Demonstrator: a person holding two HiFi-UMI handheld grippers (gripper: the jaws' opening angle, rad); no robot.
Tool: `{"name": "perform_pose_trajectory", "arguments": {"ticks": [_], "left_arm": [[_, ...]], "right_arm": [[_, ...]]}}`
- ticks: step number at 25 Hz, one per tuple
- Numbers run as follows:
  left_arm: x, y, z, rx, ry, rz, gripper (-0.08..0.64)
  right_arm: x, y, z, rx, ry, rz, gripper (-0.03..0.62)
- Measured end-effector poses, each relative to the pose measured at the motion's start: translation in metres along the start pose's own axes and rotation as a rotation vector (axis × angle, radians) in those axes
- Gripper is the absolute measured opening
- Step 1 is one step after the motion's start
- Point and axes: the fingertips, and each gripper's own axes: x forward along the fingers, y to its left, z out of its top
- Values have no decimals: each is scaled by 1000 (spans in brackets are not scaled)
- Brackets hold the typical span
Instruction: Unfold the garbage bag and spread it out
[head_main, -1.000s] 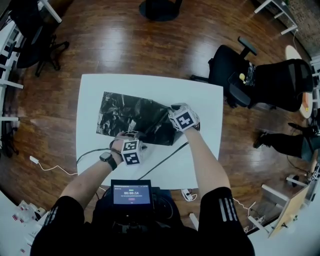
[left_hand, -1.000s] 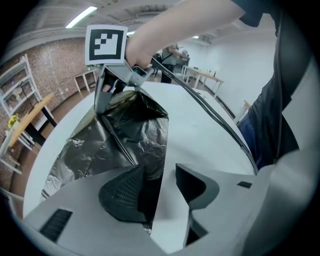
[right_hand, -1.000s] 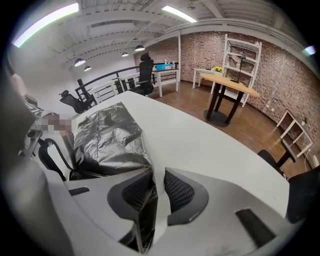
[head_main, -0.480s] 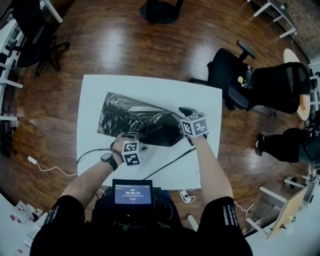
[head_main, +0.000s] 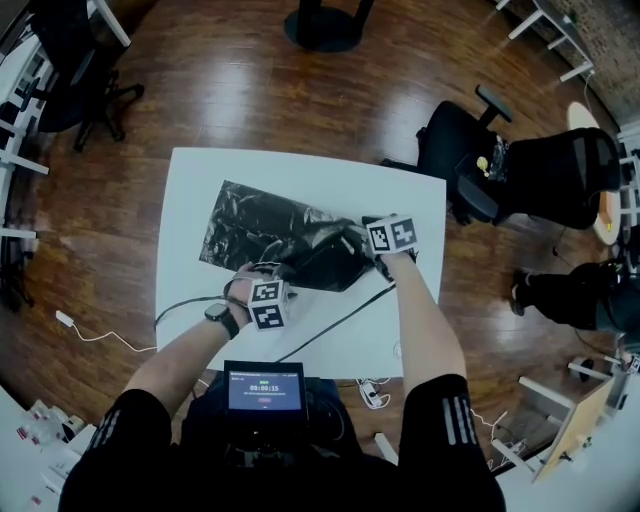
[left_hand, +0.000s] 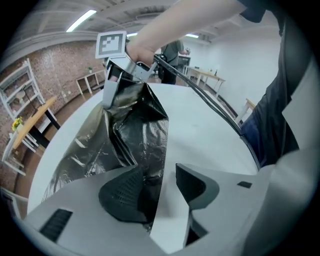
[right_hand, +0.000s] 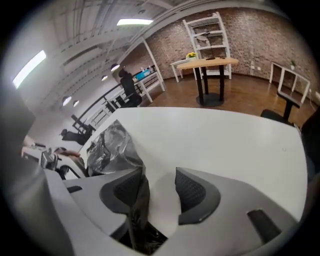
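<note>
The black garbage bag (head_main: 270, 228) lies crumpled on the white table (head_main: 400, 330), with its right end bunched up. My left gripper (head_main: 272, 272) is at the bag's near edge, shut on the film; the bag (left_hand: 135, 135) runs in between its jaws (left_hand: 162, 200). My right gripper (head_main: 362, 238) is at the bag's right end. Its jaws (right_hand: 157, 192) have just been opening and stand apart. A fold of the bag (right_hand: 112, 147) hangs against its left finger only. In the left gripper view the right gripper (left_hand: 117, 82) stands at the raised far corner.
A black cable (head_main: 335, 315) crosses the table's near side. A small screen (head_main: 263, 387) sits at the person's chest. Black office chairs (head_main: 520, 165) stand on the wooden floor to the right, and another chair (head_main: 70, 70) at the upper left.
The right gripper shifted to the right and rolled, and the bag's right end bunched up beside it. The left gripper kept its place on the near edge.
</note>
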Motion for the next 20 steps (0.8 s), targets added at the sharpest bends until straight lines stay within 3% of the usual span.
{"name": "perform_pose_trajectory", "arguments": {"ticks": [6,9,11,14,17,20], "left_arm": [[-46,30,38,-48,-133,90,212],[-65,70,58,-47,-174,193,212],[-58,93,59,-37,-147,225,212],[-30,112,51,3,-64,198,220],[-1,115,38,52,35,128,285],[9,116,33,22,64,68,304]], "right_arm": [[5,-3,-10,-270,112,-137,224],[5,2,-6,-337,121,-163,228],[3,8,-2,-345,112,-159,232],[4,11,0,-346,99,-150,232],[3,11,3,-352,87,-152,232],[3,12,2,-344,83,-145,231]]}}
